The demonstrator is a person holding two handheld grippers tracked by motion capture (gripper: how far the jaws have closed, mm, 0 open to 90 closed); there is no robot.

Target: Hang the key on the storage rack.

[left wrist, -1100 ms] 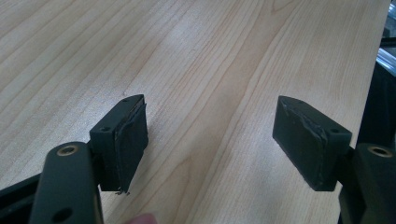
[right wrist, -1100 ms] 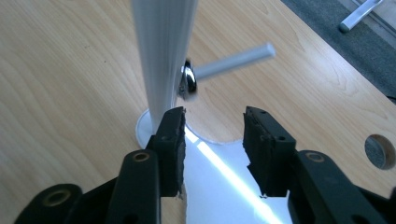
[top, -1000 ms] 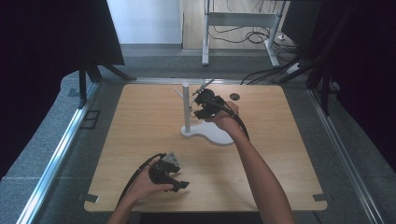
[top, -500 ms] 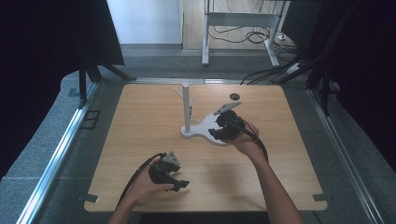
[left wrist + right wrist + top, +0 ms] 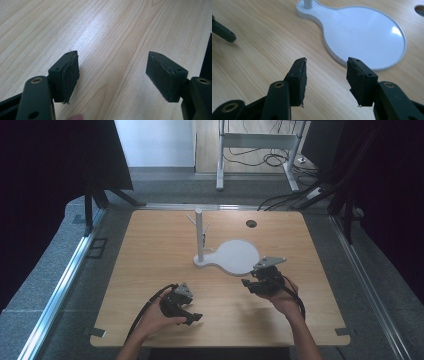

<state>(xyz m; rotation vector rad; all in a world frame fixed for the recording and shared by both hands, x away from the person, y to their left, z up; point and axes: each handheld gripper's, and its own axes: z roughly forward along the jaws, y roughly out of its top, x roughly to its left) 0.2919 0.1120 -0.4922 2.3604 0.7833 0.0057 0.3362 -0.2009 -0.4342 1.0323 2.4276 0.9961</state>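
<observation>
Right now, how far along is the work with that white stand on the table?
Nothing hangs on the white stand: its post and round base are bare. Nothing is in hand either. The right gripper is open and empty, just short of the base's rim; the left gripper is open over bare table. Whatever comes next is not yet begun.

One white stand (image 5: 227, 256), two grippers
</observation>
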